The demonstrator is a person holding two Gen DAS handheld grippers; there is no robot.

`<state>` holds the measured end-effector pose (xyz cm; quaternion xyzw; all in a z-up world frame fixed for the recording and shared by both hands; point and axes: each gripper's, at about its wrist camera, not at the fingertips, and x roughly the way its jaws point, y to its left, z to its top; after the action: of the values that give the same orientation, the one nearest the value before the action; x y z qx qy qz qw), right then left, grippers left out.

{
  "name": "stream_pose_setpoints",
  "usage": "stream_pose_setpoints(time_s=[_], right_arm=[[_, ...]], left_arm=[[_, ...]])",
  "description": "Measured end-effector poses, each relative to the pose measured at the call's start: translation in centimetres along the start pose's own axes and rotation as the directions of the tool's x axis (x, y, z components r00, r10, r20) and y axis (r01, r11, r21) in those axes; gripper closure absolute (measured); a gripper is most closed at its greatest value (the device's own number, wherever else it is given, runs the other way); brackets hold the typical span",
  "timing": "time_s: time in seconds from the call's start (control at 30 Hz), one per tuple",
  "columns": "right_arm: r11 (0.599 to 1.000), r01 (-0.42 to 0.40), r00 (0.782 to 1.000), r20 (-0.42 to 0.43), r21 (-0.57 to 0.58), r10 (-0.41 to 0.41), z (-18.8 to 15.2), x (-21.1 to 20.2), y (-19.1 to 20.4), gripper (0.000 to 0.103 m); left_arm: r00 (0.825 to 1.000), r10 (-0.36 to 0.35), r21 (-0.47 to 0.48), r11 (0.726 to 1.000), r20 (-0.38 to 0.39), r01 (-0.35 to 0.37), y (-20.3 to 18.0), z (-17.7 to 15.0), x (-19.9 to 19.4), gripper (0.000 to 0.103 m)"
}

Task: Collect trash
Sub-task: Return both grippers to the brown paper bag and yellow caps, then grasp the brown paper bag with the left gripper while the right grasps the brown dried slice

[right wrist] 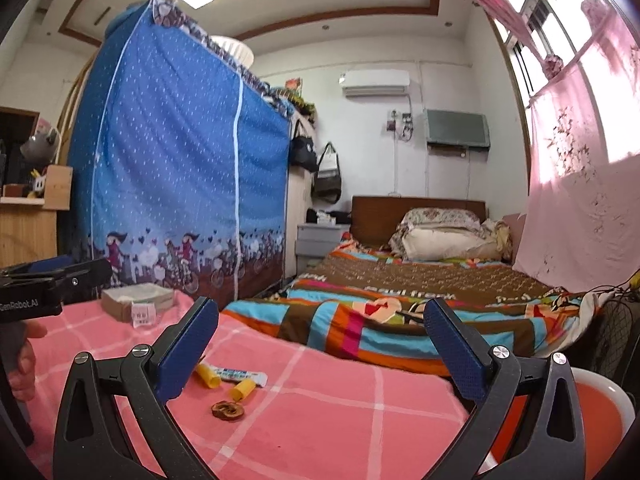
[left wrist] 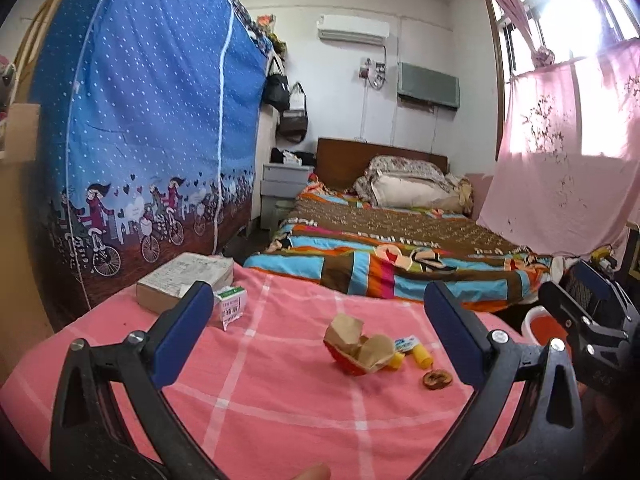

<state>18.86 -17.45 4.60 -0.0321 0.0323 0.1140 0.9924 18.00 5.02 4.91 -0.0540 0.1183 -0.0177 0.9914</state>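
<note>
From the left wrist, the left gripper (left wrist: pixel 318 312) is hovering with jaws wide apart over the pink checked cloth (left wrist: pixel 256 392); a crumpled brown-and-red paper wrapper (left wrist: pixel 357 345) is lying mid-cloth, near the right edge.

From the right wrist, the right gripper (right wrist: pixel 320 332) is also gaping empty above a yellow-capped white tube (right wrist: pixel 232 376) and a brown dried peel (right wrist: pixel 227 409).

Crumpled paper box (left wrist: pixel 357 345), yellow tube (right wrist: pixel 230 375) (uncapped), peel (right wrist: pixel 227 409) on pink cloth.

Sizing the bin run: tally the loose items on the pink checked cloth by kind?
Crumpled paper wrapper: 1
Yellow caps: 2
Small printed sachet: 1
Brown dried slice: 1
Green-white carton: 1
Thick book: 1
Total: 7
</note>
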Motion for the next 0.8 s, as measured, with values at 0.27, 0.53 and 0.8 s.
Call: stream_pose_setpoints(time_s=[0.27, 0.53, 0.8], right_arm=[[0.998, -0.065, 0.987, -0.15, -0.023, 0.06, -0.8, 2.8, 0.9, 0.001], [0.983, -0.181, 0.928, -0.334, -0.01, 0.168, -2.3, 5.2, 2.1, 0.021], [0.959, -0.281, 0.823, -0.506, 0.029, 0.257, -4.4, 7.0, 3.5, 0.038]], left_arm=[[0.985, -0.064, -0.027, 0.998, -0.16, 0.06, 0.6, -0.9, 2.7, 0.007], [0.941, -0.13, -0.019, 0.991, -0.314, 0.13, -0.5, -1.9, 5.1, 0.027], [0.886, -0.178, -0.117, 0.983, -0.428, 0.141, 0.0, -2.7, 7.4, 0.048]])
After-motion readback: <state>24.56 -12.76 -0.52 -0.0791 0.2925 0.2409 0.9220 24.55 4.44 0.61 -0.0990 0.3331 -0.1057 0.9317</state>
